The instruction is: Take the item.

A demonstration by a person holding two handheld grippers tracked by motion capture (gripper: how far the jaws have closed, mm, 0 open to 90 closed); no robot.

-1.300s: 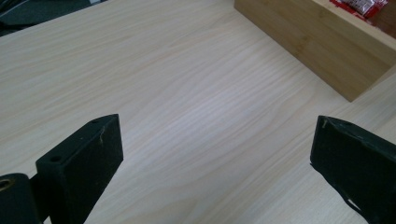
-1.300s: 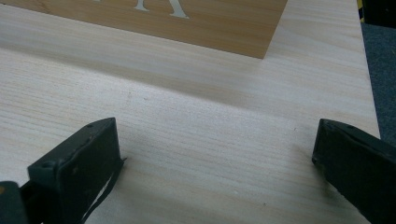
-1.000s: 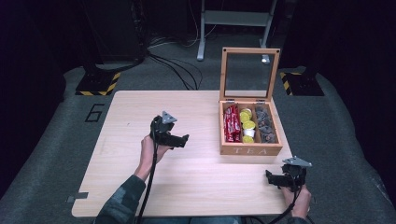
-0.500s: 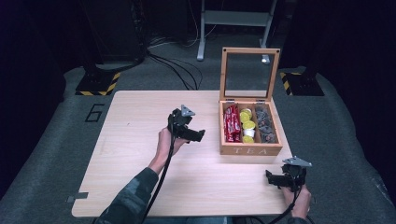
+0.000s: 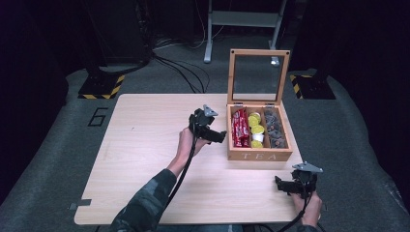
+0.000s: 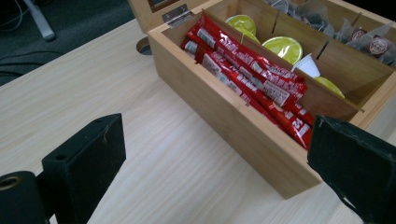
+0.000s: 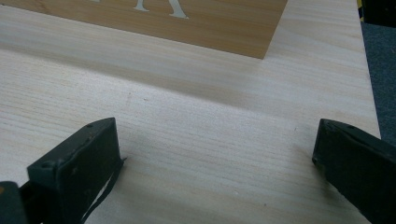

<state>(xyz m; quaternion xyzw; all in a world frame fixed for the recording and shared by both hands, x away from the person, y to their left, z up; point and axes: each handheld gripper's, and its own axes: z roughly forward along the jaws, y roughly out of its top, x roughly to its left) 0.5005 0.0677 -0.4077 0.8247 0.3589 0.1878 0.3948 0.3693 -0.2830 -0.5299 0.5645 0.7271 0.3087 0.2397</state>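
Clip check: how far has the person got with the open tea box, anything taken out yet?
Done: the tea box stands with its lid up. In hand: the left tool, jaws wide and empty, sits beside the red sachets compartment. Left: any pick; sachets, yellow capsules and tea bags all lie inside. The right tool idles open near the table's front edge.

A pale wooden counter (image 5: pixel 145 159) is standing on grey floor covering marked with a 6 (image 5: pixel 98 116). A wooden box (image 5: pixel 259 155) lettered TEA is sitting toward the counter's right side, its glass lid (image 5: pixel 258 77) standing upright. Red packets (image 6: pixel 252 79) are lying in its left compartment, yellow-lidded cups (image 6: pixel 281 47) in the middle one, dark bags (image 5: pixel 274 128) in the right. Black cables (image 5: pixel 186 72) are trailing across the floor behind, near a metal stand (image 5: pixel 244 21).
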